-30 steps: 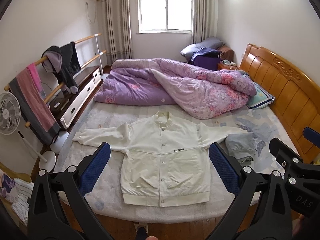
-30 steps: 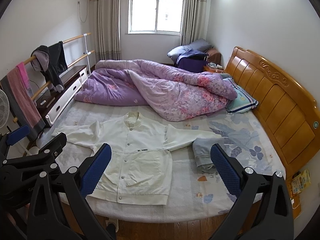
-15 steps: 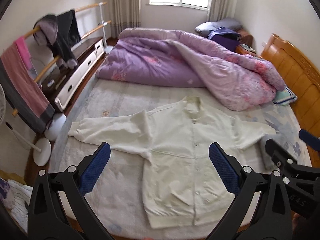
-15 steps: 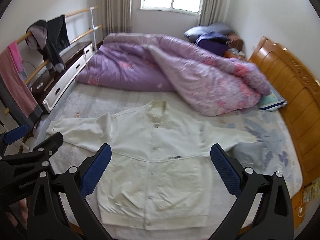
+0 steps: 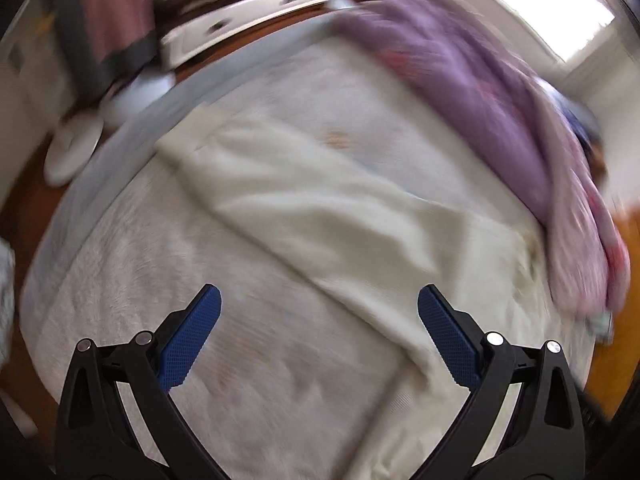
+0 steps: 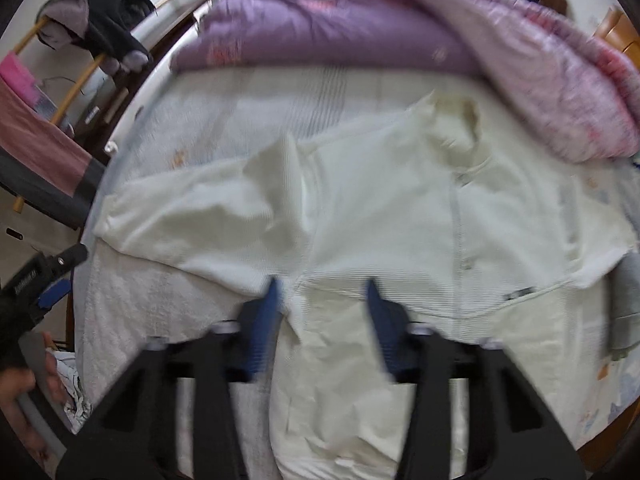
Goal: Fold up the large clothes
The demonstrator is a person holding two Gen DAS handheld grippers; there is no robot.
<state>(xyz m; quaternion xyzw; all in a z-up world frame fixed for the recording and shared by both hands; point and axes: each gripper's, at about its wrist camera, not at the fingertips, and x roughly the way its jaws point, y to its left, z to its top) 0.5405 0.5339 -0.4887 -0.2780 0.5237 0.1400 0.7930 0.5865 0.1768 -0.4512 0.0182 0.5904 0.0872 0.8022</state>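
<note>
Lying flat on bed, cream jacket, sleeve outstretched

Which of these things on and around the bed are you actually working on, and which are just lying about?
Job: jacket; left gripper; right gripper.

Lying about: quilt; grey clothes; clothes rail; bed.
</note>
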